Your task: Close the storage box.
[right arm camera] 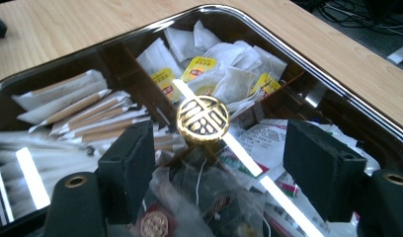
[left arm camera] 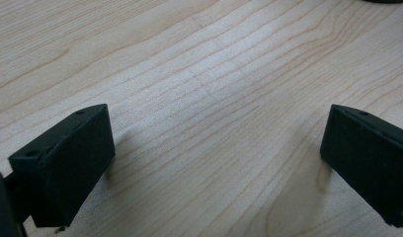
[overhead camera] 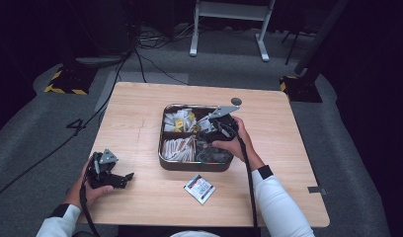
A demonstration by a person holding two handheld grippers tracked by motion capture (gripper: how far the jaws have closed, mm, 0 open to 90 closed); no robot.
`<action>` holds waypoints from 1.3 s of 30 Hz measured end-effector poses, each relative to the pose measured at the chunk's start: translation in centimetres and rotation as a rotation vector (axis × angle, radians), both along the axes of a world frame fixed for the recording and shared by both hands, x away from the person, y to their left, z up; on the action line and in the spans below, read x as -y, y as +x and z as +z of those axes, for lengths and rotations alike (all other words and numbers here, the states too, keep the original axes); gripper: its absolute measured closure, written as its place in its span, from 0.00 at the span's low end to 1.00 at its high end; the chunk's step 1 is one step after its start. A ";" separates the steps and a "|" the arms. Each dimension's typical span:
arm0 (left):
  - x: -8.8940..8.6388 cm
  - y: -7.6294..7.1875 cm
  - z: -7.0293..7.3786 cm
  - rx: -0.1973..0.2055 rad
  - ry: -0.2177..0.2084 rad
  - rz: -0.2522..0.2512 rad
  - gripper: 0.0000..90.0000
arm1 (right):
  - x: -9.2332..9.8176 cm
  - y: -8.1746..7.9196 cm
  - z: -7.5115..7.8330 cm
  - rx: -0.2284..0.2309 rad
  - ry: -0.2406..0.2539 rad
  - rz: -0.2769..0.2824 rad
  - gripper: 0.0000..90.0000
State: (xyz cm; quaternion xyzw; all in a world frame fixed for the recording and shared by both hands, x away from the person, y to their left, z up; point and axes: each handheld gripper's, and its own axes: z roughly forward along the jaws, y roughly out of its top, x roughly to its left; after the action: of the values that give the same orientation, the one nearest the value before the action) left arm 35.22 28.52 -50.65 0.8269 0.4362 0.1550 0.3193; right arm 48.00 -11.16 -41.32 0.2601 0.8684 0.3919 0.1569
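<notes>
Right gripper (overhead camera: 205, 129) over tray (right arm camera: 338, 94), jaws apart, nothing between pads; poised above packets for sorting. Loose packet (overhead camera: 199, 188) on table just in front of tray. Left gripper (overhead camera: 121, 178) parked left of tray, jaws apart, empty.

Grey carpet (overhead camera: 36, 133), seemingly dark room

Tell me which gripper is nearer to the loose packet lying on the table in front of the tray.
Neither is clearly nearer. The right gripper hangs over the tray, beyond the packet. The left gripper rests on the table off to the packet's left, jaws open, pointing toward it.
</notes>
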 end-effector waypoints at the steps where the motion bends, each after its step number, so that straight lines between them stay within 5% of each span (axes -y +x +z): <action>1: 0.0 0.0 0.0 0.000 0.000 0.000 0.00 | 0.2 -0.1 0.0 0.007 -0.010 0.005 0.31; 39: 0.0 0.0 0.0 0.000 0.000 0.001 0.01 | 5.5 -4.4 0.7 0.081 -0.098 0.029 0.28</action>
State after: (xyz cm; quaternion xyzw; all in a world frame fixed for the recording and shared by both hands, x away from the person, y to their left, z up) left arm 35.22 28.52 -50.65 0.8268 0.4365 0.1550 0.3193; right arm 43.64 -16.68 -40.59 0.2233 0.8831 0.3615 0.1989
